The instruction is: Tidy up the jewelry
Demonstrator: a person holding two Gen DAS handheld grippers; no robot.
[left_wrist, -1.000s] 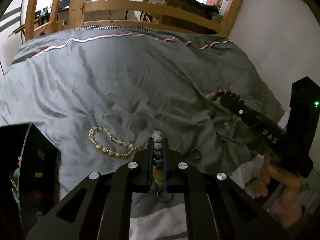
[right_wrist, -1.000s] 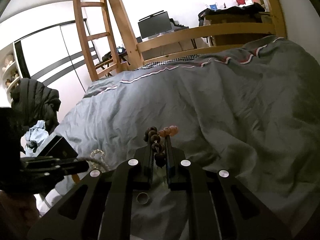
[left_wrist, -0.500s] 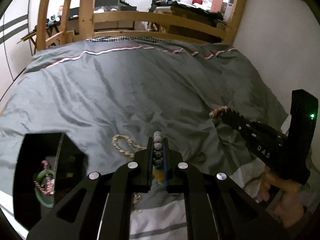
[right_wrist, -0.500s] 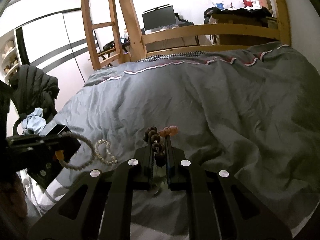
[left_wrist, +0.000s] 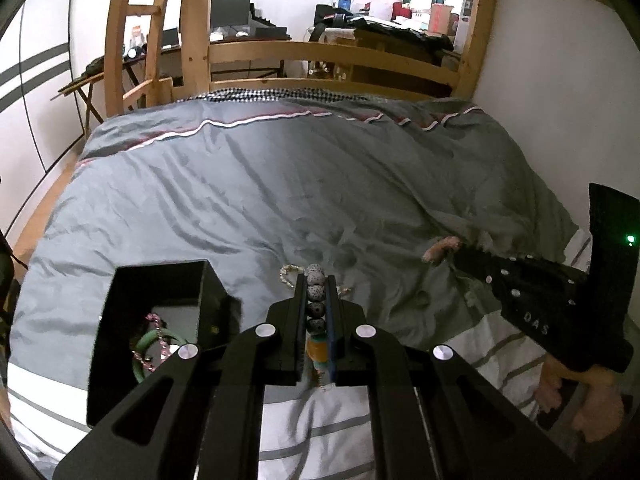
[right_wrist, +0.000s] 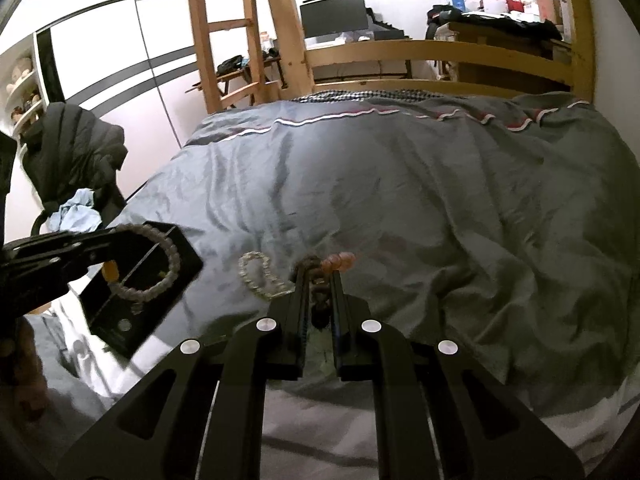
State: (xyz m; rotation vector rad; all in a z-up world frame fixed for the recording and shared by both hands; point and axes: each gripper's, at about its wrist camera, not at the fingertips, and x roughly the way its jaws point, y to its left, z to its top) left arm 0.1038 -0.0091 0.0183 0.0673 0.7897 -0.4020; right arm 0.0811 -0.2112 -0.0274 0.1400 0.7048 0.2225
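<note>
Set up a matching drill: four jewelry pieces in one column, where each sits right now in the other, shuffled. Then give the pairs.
Things:
1. speckled grey bead bracelet
2. brown wooden bead bracelet
3. clear crystal bead bracelet
4. green bangle

Places:
A. lying loose on the grey duvet
B. inside the black box
C. clamped in the left gripper
D. clamped in the right gripper

Pairs: 1-C, 2-D, 3-A, 4-B

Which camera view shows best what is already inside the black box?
The left wrist view: it looks into the open black box, where a green bangle and a pink bead chain lie. In the right wrist view the left gripper and its grey bead bracelet cover the box, hiding its contents.
</note>
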